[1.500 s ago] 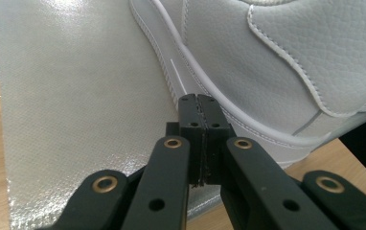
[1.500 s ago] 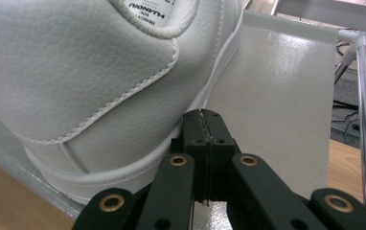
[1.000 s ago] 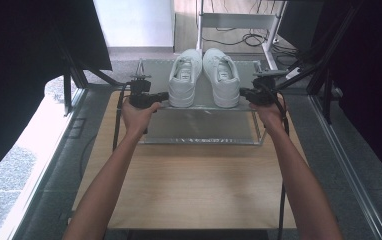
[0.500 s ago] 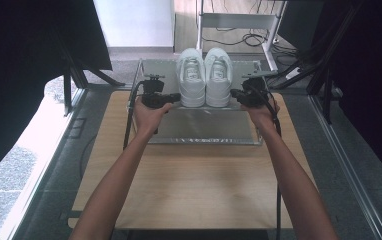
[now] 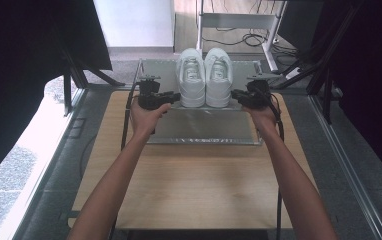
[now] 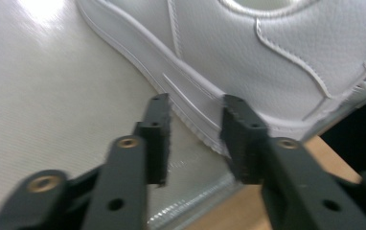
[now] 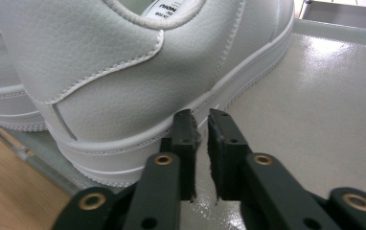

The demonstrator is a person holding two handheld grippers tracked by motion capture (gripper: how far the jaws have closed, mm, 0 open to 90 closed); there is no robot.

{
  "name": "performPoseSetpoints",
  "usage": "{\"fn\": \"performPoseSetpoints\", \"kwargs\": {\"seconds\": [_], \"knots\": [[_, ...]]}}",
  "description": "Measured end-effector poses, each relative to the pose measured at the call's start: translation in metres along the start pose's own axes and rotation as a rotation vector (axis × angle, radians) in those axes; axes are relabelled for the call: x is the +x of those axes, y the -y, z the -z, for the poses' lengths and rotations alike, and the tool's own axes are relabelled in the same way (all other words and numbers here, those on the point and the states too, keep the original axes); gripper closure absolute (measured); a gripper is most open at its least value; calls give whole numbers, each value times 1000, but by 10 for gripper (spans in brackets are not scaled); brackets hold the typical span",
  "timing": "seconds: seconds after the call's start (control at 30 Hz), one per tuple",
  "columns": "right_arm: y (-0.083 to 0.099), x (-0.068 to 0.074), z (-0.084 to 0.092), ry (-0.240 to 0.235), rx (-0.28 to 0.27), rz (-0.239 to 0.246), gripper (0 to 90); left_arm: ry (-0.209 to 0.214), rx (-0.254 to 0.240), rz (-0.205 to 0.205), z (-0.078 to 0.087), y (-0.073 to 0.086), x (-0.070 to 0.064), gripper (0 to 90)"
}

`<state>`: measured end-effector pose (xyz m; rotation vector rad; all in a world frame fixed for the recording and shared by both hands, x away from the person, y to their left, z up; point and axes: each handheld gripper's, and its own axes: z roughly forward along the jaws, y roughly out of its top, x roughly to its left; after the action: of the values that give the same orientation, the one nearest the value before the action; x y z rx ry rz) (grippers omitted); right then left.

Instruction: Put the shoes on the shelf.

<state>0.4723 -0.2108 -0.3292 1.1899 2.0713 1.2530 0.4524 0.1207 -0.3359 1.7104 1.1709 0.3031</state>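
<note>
White leather sneakers, a left shoe [image 5: 191,77] and a right shoe [image 5: 218,76], stand side by side, touching, on a silvery metal tray [image 5: 204,131] at the far end of a pale wooden worktop [image 5: 194,185]. The left gripper [image 5: 175,95], jaws apart, points at the left shoe's sole edge. The right gripper [image 5: 235,94], jaws nearly together with a narrow gap and gripping nothing, meets the right shoe's sole.

Wooden table [image 5: 194,185] bearing metal tray [image 5: 204,131]
</note>
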Motion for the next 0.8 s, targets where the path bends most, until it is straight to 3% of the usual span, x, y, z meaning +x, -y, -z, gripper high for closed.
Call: {"fn": "performPoseSetpoints", "kwargs": {"seconds": [0.13,0.17,0.33,0.43,0.57,0.8], "knots": [[2,-1,3,3,-30,-9,719,-8,-27,-10,4,1,0,536],[3,-1,7,4,-55,-18,661,-9,-33,-15,6,2,0,516],[7,1,19,-24,-120,-53,608,-2,-41,-35,18,10,2,463],[14,4,33,-48,-172,-49,577,-32,-53,-75,26,15,0,438],[25,8,46,-97,-213,-38,562,-14,-68,-91,39,25,-2,427],[49,14,62,-132,-241,-25,552,38,-105,-104,59,50,-6,421]]}}
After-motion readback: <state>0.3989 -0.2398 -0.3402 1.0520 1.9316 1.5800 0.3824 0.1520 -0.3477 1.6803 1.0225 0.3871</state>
